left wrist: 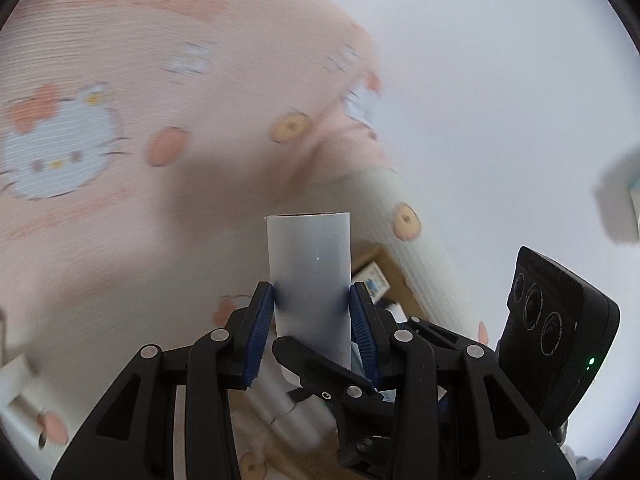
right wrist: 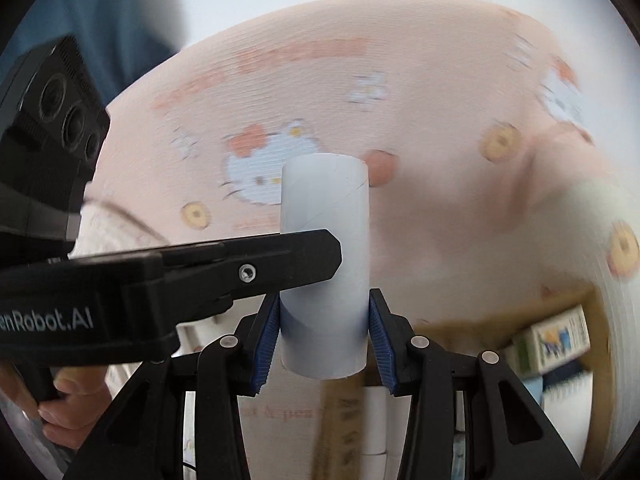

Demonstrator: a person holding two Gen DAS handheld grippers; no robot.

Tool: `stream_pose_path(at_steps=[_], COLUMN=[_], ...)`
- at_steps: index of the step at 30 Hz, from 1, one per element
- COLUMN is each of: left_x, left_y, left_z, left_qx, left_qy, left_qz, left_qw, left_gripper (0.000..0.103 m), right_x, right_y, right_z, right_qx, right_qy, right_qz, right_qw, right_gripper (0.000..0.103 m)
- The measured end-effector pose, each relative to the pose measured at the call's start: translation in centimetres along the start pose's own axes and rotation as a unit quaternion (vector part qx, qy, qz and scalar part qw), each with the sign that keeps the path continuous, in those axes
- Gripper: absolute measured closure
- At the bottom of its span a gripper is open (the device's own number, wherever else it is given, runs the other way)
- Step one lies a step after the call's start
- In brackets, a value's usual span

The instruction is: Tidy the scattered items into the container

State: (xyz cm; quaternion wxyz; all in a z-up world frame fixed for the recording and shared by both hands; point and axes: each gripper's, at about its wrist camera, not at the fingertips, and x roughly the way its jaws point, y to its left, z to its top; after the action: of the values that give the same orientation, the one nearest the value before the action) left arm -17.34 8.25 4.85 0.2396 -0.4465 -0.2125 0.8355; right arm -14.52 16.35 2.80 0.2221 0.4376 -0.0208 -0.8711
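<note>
My left gripper (left wrist: 312, 300) is shut on a white, slightly see-through tube (left wrist: 310, 264) that stands straight out between the blue pads. My right gripper (right wrist: 324, 320) is shut on a white tube (right wrist: 326, 208) in the same way. One black finger of the right gripper (left wrist: 320, 372) crosses under the left tube. A black finger of the left gripper (right wrist: 248, 268) lies across the front of the right tube. An open brown cardboard box (right wrist: 500, 320) with a small printed carton (right wrist: 556, 340) inside shows low down, also as the box (left wrist: 384, 268) behind the left tube.
Pink cloth with a white cat print (left wrist: 120, 120), blurred, fills most of both views as the same cloth (right wrist: 400, 100). More white tubes (right wrist: 376, 420) lie below the right gripper. A person's hand (right wrist: 68, 396) grips the left handle. Pale wall lies beyond.
</note>
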Motion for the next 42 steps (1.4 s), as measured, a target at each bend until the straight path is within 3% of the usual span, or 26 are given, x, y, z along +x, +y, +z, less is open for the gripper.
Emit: stream_pose_path(at_steps=[2,5,9,13,21,28,42], left_x=[2.1,5.5,8.3,9.7,12.7,15.3,18.3], left_y=[-1.2,-2.8,-3.3,-3.8,-2.6,-0.6,0.9], left_z=[-0.4,-0.8,-1.7,-2.5,-4.5,-5.9,-6.5], left_qx=[0.021,0.044,0.025,0.04,-0.012,-0.078,-0.138], left_qy=[0.018,0.085,0.126,0.158,0.211,0.243,0.251], left_qz=[-0.021,-0.034,-0.039,-0.028,0.0,0.008,0.049], left_qw=[0.9994,0.9948,0.991,0.9862,0.9775,0.9668,0.9569], left_gripper=[0.06,0.06,0.06,0.06,0.059,0.06,0.063], right_x=[-0.7,-1.0,-1.0,-1.0,0.4,2.3,5.1], right_y=[-1.9,-4.0,-6.3,-7.9,-9.1,-10.4,-12.6], right_z=[-1.2,-2.8,-3.9,-5.4,-8.1,-9.9,-10.8], right_qx=[0.014,0.011,0.044,0.059,0.079,0.107,0.139], right_qy=[-0.015,0.0,0.039,0.059,0.11,0.148,0.19], right_qz=[-0.026,-0.071,-0.074,-0.063,-0.047,-0.05,-0.052], right_qw=[0.999,0.997,0.995,0.994,0.99,0.982,0.97], right_gripper=[0.063,0.063,0.063,0.063,0.063,0.063,0.062])
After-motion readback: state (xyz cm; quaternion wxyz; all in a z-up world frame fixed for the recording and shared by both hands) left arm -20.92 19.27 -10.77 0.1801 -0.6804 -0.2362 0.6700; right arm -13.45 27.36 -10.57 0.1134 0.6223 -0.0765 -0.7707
